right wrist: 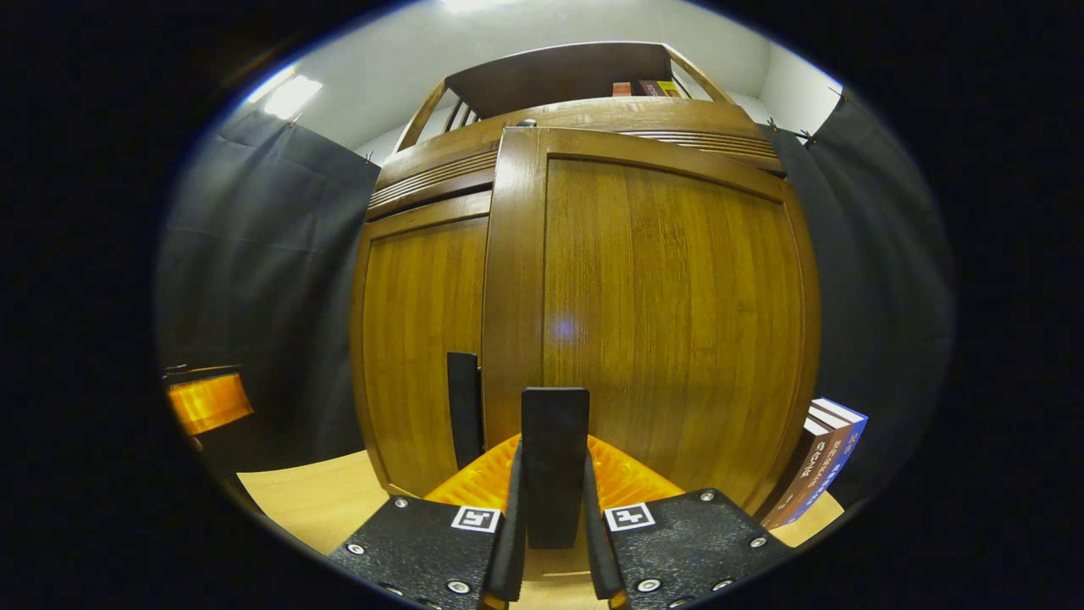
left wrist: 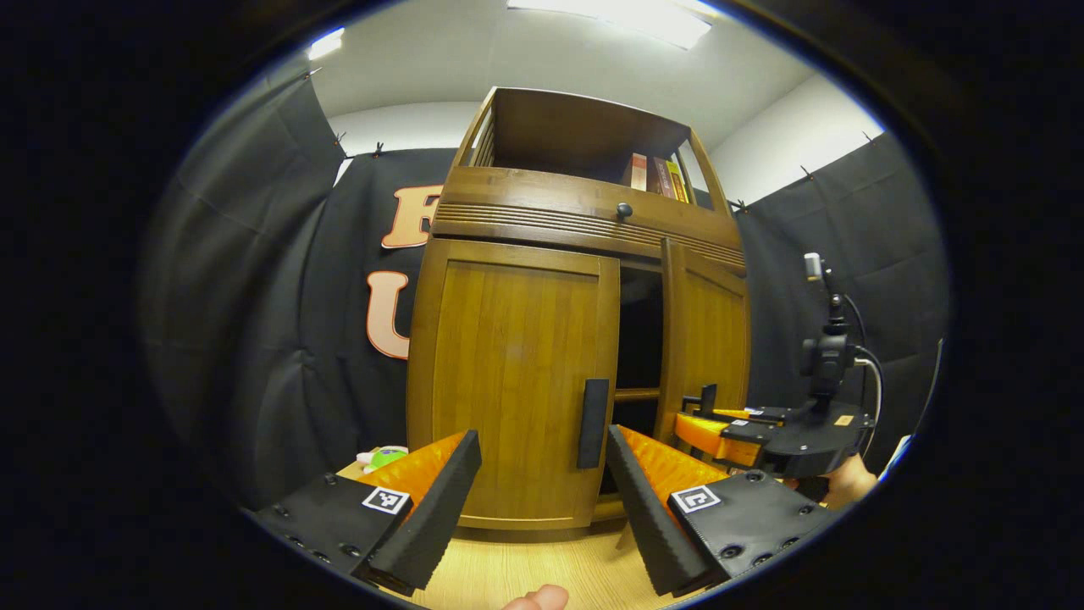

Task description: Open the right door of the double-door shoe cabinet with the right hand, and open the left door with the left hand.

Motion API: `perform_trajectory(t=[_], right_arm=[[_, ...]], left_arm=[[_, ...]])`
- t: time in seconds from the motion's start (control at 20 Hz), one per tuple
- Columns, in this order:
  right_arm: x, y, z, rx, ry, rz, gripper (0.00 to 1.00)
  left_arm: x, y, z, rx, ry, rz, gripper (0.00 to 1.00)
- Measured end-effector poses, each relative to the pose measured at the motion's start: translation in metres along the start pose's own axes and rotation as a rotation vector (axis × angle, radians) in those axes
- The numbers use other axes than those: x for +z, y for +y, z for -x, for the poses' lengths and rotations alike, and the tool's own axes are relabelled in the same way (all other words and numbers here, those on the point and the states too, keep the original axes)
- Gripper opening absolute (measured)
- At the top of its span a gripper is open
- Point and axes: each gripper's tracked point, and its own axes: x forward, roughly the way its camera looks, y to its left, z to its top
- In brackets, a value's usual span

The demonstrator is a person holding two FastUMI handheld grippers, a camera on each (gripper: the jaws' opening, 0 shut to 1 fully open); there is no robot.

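The wooden shoe cabinet (left wrist: 584, 212) stands on a light wood table. Its left door (left wrist: 508, 373) is closed, and its dark upright handle (left wrist: 593, 422) sits just ahead of my left gripper (left wrist: 542, 474), between the spread fingers and untouched. The right door (left wrist: 707, 339) stands ajar with a dark gap beside it. My right gripper (left wrist: 701, 408) is at that door's handle. In the right gripper view the right door (right wrist: 669, 322) is very close, and my right gripper (right wrist: 552, 479) is shut on its dark handle (right wrist: 555, 424). The left door (right wrist: 415, 339) and its handle (right wrist: 463, 407) lie to the left.
Books (right wrist: 817, 462) lean beside the cabinet's right side, and more books (left wrist: 656, 176) stand on its top shelf. A round knob (left wrist: 624, 209) sits on the drawer front. A green toy (left wrist: 385, 457) lies left of the cabinet. The table (left wrist: 525, 576) runs in front.
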Motion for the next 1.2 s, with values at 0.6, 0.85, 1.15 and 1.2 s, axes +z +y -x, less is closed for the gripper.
perform_trajectory(t=[0.6, 0.85, 1.15, 1.2], right_arm=[[0.001, -0.036, 0.083, -0.029, 0.018, 0.011, 0.31], [0.002, -0.058, 0.106, -0.065, 0.025, 0.004, 0.31], [0.001, -0.088, 0.142, -0.148, 0.052, 0.039, 0.28], [0.001, -0.093, 0.147, -0.164, 0.054, 0.049, 0.27]], left_arm=[[-0.01, -0.005, -0.003, -0.026, 0.013, 0.049, 0.97], [-0.015, -0.002, -0.001, -0.021, 0.012, 0.046, 0.97], [-0.017, -0.002, -0.004, -0.02, 0.008, 0.067, 0.96], [-0.017, -0.002, -0.005, -0.02, 0.009, 0.069, 0.97]])
